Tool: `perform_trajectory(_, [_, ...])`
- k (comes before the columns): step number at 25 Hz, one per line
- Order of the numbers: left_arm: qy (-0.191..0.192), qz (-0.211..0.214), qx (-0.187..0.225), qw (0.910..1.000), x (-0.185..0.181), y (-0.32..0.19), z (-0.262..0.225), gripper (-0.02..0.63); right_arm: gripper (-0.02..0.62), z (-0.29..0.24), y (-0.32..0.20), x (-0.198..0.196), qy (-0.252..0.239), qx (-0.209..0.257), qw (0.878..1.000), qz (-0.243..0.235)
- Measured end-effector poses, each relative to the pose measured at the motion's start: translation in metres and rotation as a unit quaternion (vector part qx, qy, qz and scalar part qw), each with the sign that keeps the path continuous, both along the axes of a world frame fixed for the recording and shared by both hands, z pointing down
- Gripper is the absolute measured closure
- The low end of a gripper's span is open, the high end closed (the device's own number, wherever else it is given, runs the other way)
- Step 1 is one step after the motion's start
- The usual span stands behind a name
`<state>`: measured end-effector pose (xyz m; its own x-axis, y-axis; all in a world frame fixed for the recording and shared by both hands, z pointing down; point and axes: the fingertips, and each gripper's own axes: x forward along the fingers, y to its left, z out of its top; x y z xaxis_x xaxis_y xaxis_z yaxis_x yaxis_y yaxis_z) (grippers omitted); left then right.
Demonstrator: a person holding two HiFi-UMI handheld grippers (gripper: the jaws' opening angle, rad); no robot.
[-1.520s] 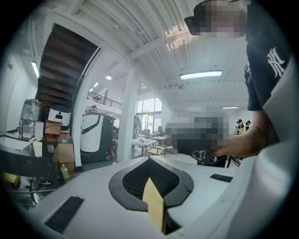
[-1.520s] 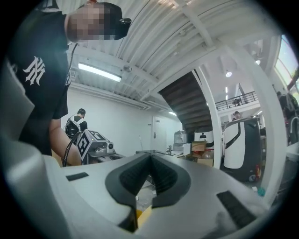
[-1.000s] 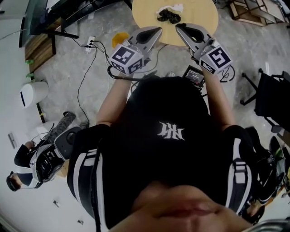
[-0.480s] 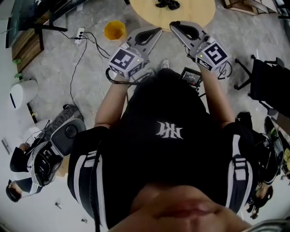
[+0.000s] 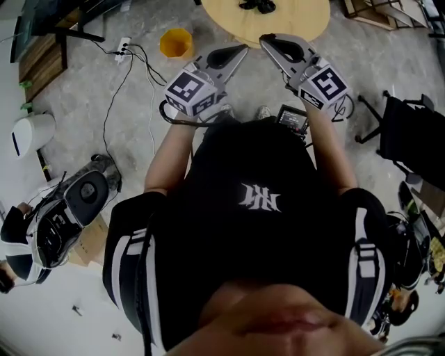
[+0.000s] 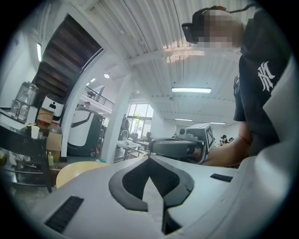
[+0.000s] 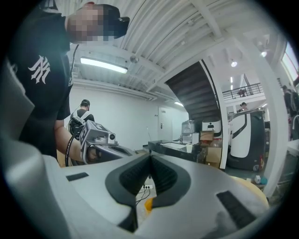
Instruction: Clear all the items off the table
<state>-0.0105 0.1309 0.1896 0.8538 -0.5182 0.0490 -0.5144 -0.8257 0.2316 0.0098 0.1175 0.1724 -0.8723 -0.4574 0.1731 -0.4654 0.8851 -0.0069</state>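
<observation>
left gripper and right gripper, smooth grey plastic with ribbed black pads, are both closed tight with nothing between the jaws. they hover by the near edge of the round pale-wood table, where a lumpy black item lies. a yellow tub sits on the mottled grey floor.

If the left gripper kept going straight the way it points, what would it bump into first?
Probably the right gripper: its closed tip sits just ahead of the left gripper. Missing that, the round table lies beyond, seemingly lower; depth is hard to judge.
</observation>
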Motion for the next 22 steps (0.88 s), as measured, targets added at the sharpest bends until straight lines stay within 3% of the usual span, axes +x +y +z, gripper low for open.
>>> perform_trajectory(4, [-0.011, -0.02, 0.021, 0.9995, 0.015, -0.002, -0.01, 0.597, 0.592, -0.01, 0.0, 0.021, -0.003, 0.016, 1.0, -0.011])
perform_trajectory(7, [0.004, -0.009, 0.028, 0.9996, 0.03, 0.001, -0.015, 0.597, 0.592, -0.008, 0.001, 0.043, -0.01, 0.009, 1.0, -0.001])
perform_trajectory(11, [-0.009, -0.007, 0.024, 0.9996, 0.044, 0.003, -0.009, 0.597, 0.592, 0.002, 0.004, 0.059, -0.018, -0.004, 1.0, 0.008])
perform_trajectory(22, [-0.02, 0.007, 0.023, 0.9995, 0.042, 0.011, 0.0, 0.597, 0.592, 0.002, 0.012, 0.049, -0.012, -0.004, 1.0, 0.011])
